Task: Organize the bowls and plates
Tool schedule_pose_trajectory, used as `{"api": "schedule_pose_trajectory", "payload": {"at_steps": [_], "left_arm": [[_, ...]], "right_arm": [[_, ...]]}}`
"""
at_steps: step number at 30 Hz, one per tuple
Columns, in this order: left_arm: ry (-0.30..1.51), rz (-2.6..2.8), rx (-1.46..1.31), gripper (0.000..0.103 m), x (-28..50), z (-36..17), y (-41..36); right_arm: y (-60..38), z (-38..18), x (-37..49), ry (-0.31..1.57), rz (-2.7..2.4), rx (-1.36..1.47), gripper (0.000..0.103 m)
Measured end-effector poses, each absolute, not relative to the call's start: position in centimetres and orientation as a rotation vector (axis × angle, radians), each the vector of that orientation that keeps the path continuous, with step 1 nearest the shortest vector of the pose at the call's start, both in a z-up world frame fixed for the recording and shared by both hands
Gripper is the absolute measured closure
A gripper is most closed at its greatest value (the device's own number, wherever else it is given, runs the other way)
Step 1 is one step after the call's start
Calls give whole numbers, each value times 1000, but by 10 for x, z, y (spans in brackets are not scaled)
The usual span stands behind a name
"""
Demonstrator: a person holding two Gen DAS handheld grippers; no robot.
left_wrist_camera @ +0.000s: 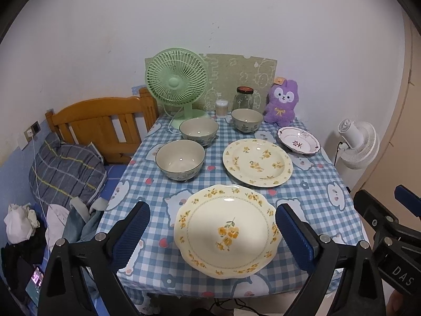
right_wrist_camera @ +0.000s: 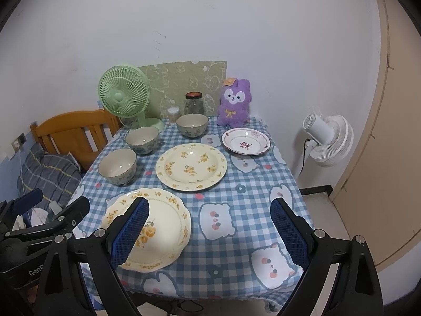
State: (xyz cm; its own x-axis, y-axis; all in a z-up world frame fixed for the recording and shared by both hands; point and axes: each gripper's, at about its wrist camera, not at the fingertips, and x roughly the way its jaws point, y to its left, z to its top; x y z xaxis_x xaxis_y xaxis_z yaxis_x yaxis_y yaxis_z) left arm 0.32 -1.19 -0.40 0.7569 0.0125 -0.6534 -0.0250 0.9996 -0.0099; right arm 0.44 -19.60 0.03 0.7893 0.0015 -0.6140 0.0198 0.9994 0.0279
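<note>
On the blue checked table lie a scalloped yellow-flower plate (left_wrist_camera: 226,230) (right_wrist_camera: 163,234) at the front, a round yellow-flower plate (left_wrist_camera: 257,162) (right_wrist_camera: 191,166) behind it, and a small pink-rimmed plate (left_wrist_camera: 298,140) (right_wrist_camera: 246,141) at the back right. Three grey-green bowls stand on the left: near (left_wrist_camera: 180,160) (right_wrist_camera: 117,166), middle (left_wrist_camera: 199,131) (right_wrist_camera: 142,140), far (left_wrist_camera: 247,120) (right_wrist_camera: 192,125). My left gripper (left_wrist_camera: 213,233) is open, hovering over the front plate. My right gripper (right_wrist_camera: 209,233) is open and empty, above the table's front right.
A green desk fan (left_wrist_camera: 176,84), a glass jar (left_wrist_camera: 244,97), a cotton-swab pot (left_wrist_camera: 221,108) and a purple plush (left_wrist_camera: 281,102) line the table's back edge. A wooden bed headboard (left_wrist_camera: 105,126) and bedding are left. A white fan (right_wrist_camera: 329,139) hangs at the right.
</note>
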Motion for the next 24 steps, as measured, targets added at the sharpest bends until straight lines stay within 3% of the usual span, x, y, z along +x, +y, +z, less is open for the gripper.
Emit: {"api": "schedule_pose_trajectory", "payload": {"at_steps": [24], "left_arm": [[680, 23, -8, 7, 3, -1, -12]], "right_arm": [[-198, 0, 3, 649, 7, 63, 8]]}}
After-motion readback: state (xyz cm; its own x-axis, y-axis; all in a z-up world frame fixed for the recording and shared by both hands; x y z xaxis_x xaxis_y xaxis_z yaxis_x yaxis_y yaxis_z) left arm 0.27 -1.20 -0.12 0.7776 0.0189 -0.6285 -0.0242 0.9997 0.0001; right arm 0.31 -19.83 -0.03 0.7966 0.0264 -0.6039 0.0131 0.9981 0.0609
